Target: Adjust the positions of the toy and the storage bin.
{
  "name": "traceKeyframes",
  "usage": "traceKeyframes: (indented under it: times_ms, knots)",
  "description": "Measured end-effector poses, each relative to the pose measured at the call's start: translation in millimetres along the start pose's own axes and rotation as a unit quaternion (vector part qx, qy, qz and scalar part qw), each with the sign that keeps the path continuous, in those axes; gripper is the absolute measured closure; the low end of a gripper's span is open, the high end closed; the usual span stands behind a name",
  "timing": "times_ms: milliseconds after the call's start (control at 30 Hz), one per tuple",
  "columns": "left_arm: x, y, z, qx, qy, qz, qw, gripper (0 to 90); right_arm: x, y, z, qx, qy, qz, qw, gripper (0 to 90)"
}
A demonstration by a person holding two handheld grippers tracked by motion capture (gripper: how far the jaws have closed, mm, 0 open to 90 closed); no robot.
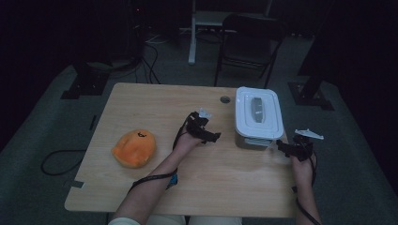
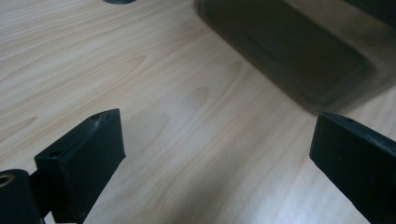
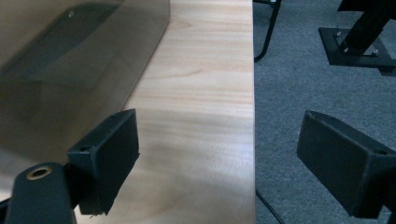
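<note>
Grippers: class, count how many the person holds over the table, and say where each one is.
2. The left gripper is above mid-table, just left of the lidded container; the right gripper is at the container's near right corner, by the table edge. Both are open.

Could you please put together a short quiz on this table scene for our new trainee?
1. True or false: the lid is on the container.
2. What stands on either side of the container?
A. the left gripper and right gripper
B. two orange toys
C. two chairs
3. Fill in: the orange plush toy lies on the table to the ____ of the left gripper in the high view.

Key:
1. True.
2. A; both have fingers spread apart with nothing between them.
3. Left.
</note>
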State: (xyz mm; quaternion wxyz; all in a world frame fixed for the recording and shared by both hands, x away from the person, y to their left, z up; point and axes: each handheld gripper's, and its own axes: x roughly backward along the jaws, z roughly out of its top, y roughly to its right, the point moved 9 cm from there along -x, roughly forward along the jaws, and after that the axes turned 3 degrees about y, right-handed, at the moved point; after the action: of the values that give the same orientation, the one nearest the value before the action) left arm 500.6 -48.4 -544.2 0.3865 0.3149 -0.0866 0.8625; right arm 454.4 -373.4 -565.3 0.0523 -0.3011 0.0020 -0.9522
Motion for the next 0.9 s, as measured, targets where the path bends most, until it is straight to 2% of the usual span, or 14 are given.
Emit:
traceKeyframes:
  times_ms: [133, 167, 267, 300, 500, 600, 667, 733, 767, 800, 900]
  knots:
    - [-9.6, 0.8, 11.6, 0.003, 0.022, 0.015, 0.9996, 3.8, -6.7, 2.1, 7.3, 0.004, 0.0, -0.009, 1.0, 12.4]
    - [-11.4, -0.2, 12.6, 0.0, 0.019, 0.019, 0.9996, 3.8, -8.1, 2.2, 8.6, 0.004, -0.002, -0.009, 1.0, 12.4]
    - [-18.1, -0.9, 16.2, 0.009, 0.01, 0.015, 0.9998, 3.8, -12.1, 3.0, 13.5, 0.005, -0.004, -0.011, 0.9999, 12.4]
    - [-19.4, -0.7, 18.5, 0.007, 0.013, 0.015, 0.9998, 3.8, -13.0, 2.9, 14.5, 0.005, -0.005, -0.01, 0.9999, 12.4]
    - [-30.7, -0.6, 24.2, -0.001, -0.004, 0.02, 0.9998, 3.8, -20.4, 2.7, 17.2, 0.018, -0.015, -0.017, 0.9996, 12.5]
    - [-36.2, 1.6, 25.8, -0.008, -0.019, 0.018, 0.9996, 3.8, -21.8, 1.5, 19.1, 0.019, -0.014, -0.015, 0.9996, 12.5]
    - [-37.4, 3.8, 29.5, -0.008, -0.011, 0.021, 0.9997, 3.6, -22.2, 0.1, 21.3, 0.021, -0.01, -0.012, 0.9997, 12.5]
    - [-39.3, 9.5, 31.3, -0.006, -0.008, 0.006, 0.9999, 3.6, -22.8, -2.2, 22.8, 0.025, -0.007, -0.009, 0.9996, 12.7]
    - [-41.0, 12.7, 30.2, -0.019, -0.018, 0.004, 0.9997, 2.7, -23.0, -3.3, 23.1, 0.028, -0.008, -0.009, 0.9995, 13.5]
    - [-41.5, 14.0, 30.7, -0.025, -0.018, 0.007, 0.9995, 2.6, -22.7, -4.9, 24.1, 0.027, -0.005, -0.003, 0.9996, 13.6]
    - [-42.9, 20.5, 33.0, -0.026, -0.023, -0.003, 0.9994, 2.6, -23.1, -7.3, 26.0, 0.028, 0.001, 0.003, 0.9996, 13.6]
